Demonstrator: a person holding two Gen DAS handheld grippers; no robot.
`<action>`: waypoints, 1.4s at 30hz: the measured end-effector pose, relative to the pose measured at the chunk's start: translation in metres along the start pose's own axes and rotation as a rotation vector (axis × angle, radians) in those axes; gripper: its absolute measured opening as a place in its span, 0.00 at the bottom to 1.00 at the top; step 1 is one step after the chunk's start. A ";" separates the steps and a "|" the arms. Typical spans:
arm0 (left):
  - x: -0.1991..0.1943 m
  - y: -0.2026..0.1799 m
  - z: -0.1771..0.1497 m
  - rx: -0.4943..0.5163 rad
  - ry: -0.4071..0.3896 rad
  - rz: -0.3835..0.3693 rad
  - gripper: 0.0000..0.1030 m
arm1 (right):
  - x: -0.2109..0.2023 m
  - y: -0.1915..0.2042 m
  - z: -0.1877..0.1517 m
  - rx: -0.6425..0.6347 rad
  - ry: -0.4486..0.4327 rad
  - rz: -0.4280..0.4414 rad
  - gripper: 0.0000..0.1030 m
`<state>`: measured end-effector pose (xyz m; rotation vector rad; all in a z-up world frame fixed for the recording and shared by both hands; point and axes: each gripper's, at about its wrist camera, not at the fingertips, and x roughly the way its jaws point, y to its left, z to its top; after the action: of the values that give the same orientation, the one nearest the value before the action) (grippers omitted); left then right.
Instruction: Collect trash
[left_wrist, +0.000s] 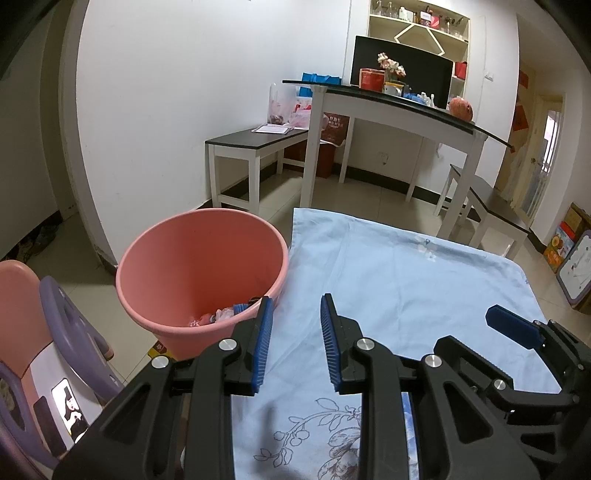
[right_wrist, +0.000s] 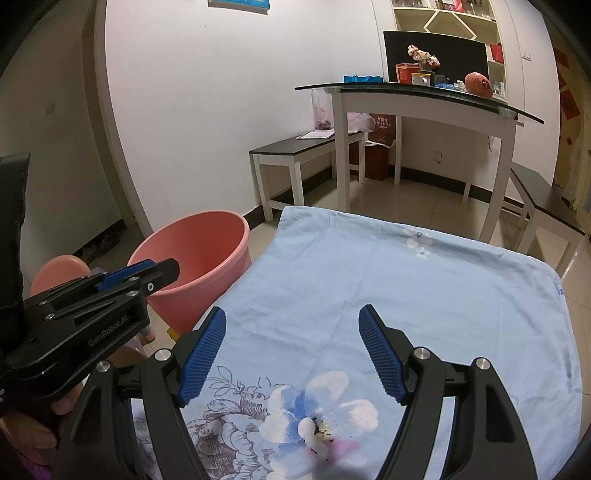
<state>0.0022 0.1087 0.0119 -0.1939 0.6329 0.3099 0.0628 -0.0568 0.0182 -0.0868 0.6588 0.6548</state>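
Observation:
A pink plastic bucket stands on the floor against the left edge of a table covered with a light blue flowered cloth. Several small scraps of trash lie at its bottom. My left gripper hovers over the cloth's left edge beside the bucket's rim, open, with nothing between its blue pads. My right gripper is open wide above the cloth, also holding nothing. In the right wrist view, the left gripper reaches in front of the bucket. Only the flower print shows on the cloth.
A purple and pink child's chair stands left of the bucket. Beyond the cloth are a white bench and a white table with a dark top that carries clutter. Another bench and boxes stand on the right.

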 end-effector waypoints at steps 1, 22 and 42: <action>0.001 0.000 -0.001 -0.001 0.002 0.001 0.26 | 0.000 0.000 0.000 0.000 0.001 0.000 0.71; 0.012 0.003 -0.009 0.018 0.023 0.010 0.26 | -0.002 -0.001 -0.001 0.000 0.005 0.000 0.71; 0.018 0.000 -0.014 0.019 0.048 0.007 0.26 | -0.006 -0.002 -0.014 0.002 0.018 0.001 0.71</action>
<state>0.0084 0.1088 -0.0101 -0.1815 0.6838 0.3061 0.0536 -0.0653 0.0105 -0.0904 0.6769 0.6552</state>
